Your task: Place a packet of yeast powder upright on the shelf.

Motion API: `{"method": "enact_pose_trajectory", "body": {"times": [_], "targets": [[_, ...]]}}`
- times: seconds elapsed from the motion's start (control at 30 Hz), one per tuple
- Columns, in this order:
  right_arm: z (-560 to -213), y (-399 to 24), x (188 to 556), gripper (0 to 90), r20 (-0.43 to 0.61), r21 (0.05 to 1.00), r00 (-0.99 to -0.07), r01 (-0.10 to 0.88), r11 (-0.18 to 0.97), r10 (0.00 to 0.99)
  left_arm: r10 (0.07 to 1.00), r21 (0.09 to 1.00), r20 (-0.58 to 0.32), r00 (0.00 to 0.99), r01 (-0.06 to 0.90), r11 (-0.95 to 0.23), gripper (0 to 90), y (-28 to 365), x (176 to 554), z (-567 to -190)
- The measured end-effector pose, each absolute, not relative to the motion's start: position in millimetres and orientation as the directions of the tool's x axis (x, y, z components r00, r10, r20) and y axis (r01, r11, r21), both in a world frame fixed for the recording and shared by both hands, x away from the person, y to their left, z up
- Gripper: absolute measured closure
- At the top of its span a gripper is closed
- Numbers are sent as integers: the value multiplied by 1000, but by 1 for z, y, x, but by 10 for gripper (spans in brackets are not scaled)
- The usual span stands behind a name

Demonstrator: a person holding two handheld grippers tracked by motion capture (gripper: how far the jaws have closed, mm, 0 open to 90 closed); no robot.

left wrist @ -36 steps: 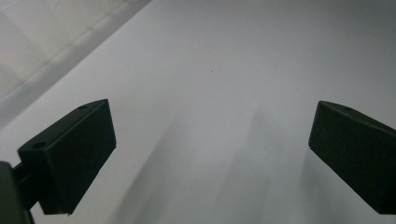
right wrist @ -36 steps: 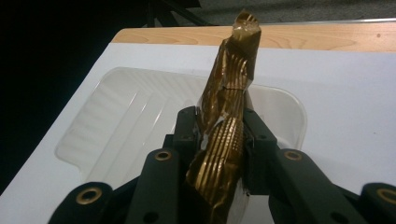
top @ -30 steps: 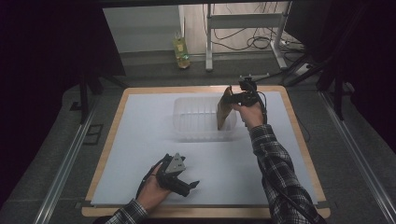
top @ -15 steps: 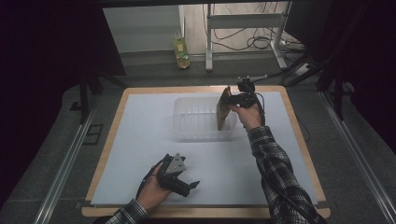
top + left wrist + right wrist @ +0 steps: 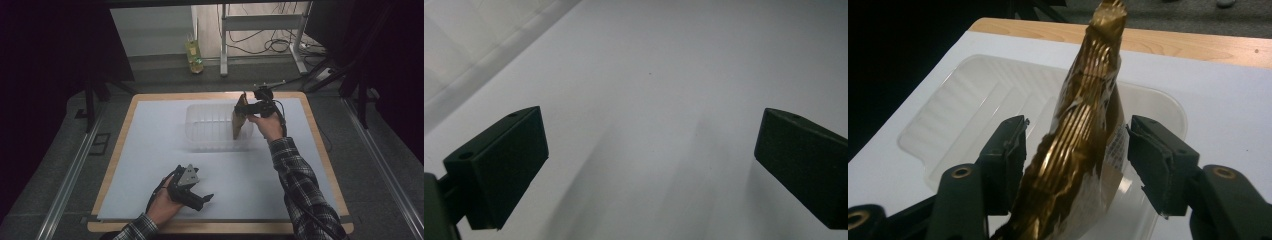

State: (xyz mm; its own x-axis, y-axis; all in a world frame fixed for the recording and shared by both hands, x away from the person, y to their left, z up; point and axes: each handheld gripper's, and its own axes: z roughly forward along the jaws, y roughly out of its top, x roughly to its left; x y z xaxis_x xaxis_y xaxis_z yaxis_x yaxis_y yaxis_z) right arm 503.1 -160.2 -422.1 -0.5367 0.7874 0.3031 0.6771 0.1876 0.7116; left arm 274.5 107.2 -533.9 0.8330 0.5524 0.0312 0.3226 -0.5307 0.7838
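A crinkled gold foil packet (image 5: pixel 1083 150) stands upright over the right end of a clear plastic bin (image 5: pixel 212 127). My right gripper (image 5: pixel 1075 150) has one jaw on each side of the packet and holds it by its middle. From above, the gold foil packet (image 5: pixel 240 117) reaches down inside the bin, with my right gripper (image 5: pixel 250 108) at its upper part. My left gripper (image 5: pixel 200 197) rests low near the table's front edge, held in a hand. Its jaws are wide open over the bare white sheet (image 5: pixel 664 75), with nothing between them.
A white sheet (image 5: pixel 150 150) covers the wooden table (image 5: pixel 127 112). Beyond the far edge, a yellow-green bottle (image 5: pixel 194 56) stands on the floor by a metal frame (image 5: pixel 260 25) and cables.
The packet has dipped very slightly lower at the bin. The left gripper has not moved.
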Motion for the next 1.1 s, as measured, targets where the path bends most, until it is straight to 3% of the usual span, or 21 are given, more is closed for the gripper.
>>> {"method": "enact_pose_trajectory", "body": {"times": [0.5,1.1], "targets": [[-421,-159,489,328,205,746,-611,603,282,764,552,784,25,833,327,-528,9,108,275,-534],[-419,-163,471,289,220,756,-640,589,286,736,548,783,35,836,318,-535,9,108,275,-534]]}}
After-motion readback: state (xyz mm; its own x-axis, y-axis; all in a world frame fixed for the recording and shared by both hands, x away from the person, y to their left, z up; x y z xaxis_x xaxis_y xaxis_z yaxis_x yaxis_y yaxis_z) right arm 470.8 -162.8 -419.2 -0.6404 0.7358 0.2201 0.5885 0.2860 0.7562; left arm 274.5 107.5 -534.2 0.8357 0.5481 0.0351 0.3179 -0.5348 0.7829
